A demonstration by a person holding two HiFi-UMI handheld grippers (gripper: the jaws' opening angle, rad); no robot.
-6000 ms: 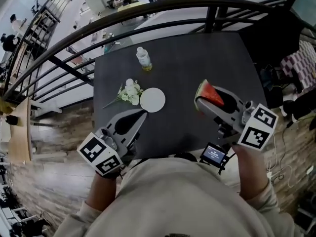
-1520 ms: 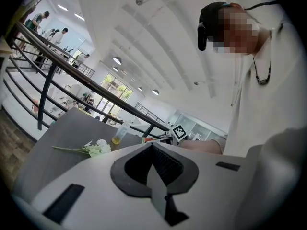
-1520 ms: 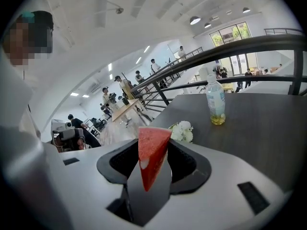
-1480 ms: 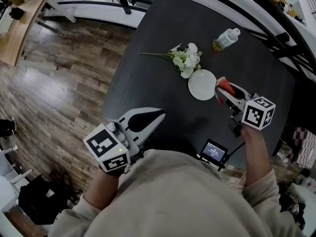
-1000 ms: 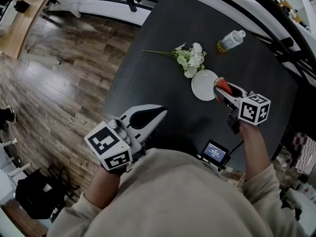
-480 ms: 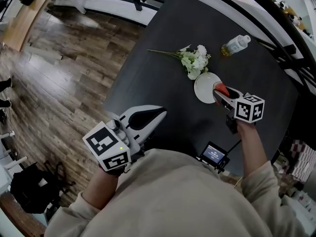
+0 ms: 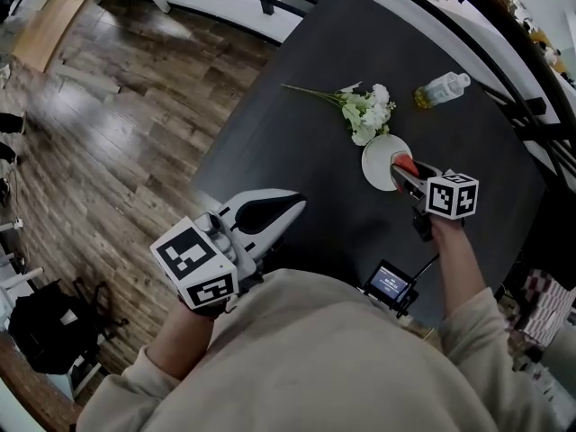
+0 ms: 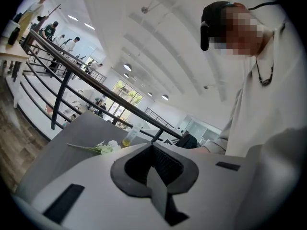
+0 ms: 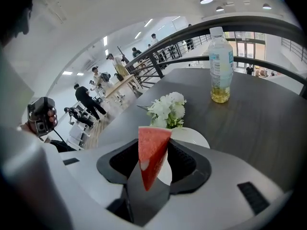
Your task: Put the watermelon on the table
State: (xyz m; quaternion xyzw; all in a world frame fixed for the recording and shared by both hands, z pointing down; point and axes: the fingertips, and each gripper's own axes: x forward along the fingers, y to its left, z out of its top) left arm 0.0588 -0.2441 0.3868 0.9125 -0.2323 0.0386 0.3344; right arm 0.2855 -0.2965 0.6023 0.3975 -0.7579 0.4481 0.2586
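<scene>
One watermelon slice [image 9: 154, 150], likely light, soft, slick, sits pinched by its flat sides in your right gripper [image 7: 401, 171], so squeeze gently; left gripper [image 8: 152, 147] closed, empty.

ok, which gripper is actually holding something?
The right gripper: its jaws clamp a red watermelon wedge by the white plate. The left gripper has its jaws together on nothing.
</scene>
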